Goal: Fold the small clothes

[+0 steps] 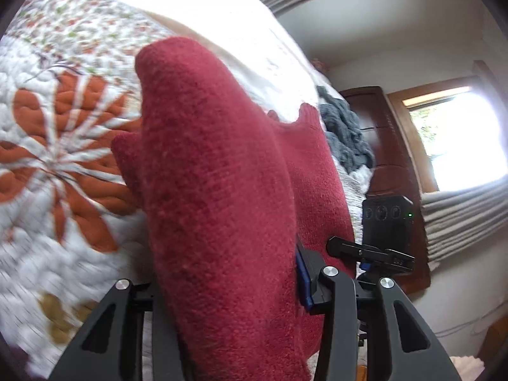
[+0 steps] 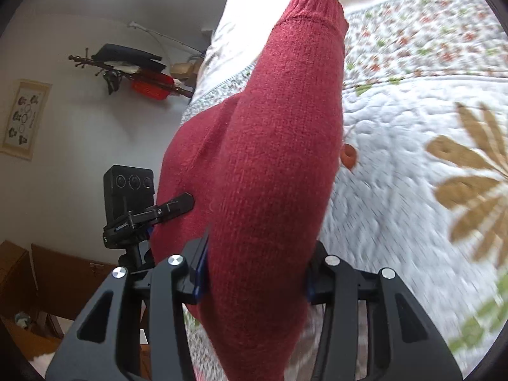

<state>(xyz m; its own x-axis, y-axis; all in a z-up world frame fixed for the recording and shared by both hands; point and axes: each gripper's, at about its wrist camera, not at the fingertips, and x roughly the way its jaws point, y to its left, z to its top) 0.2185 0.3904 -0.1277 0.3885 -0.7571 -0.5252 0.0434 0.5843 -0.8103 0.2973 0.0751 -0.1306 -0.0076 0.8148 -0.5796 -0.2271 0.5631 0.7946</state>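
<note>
A red knitted sweater (image 1: 216,171) hangs over the flowered quilt (image 1: 57,146), held up by both grippers. In the left wrist view a thick fold of it fills the space between the fingers of my left gripper (image 1: 228,285), which is shut on it; only one blue pad (image 1: 303,273) shows. In the right wrist view a sleeve with a ribbed cuff (image 2: 314,3) runs forward out of my right gripper (image 2: 254,273), which is shut on the sweater (image 2: 270,158). The knit hides both pairs of fingertips. The two grippers are close side by side.
A grey knitted garment (image 1: 346,133) lies on the bed's far edge. Dark wooden furniture (image 1: 390,158) and a bright window (image 1: 457,139) stand beyond it. The other gripper's black camera unit (image 2: 127,190) shows at the left, before a white wall with a framed picture (image 2: 23,120).
</note>
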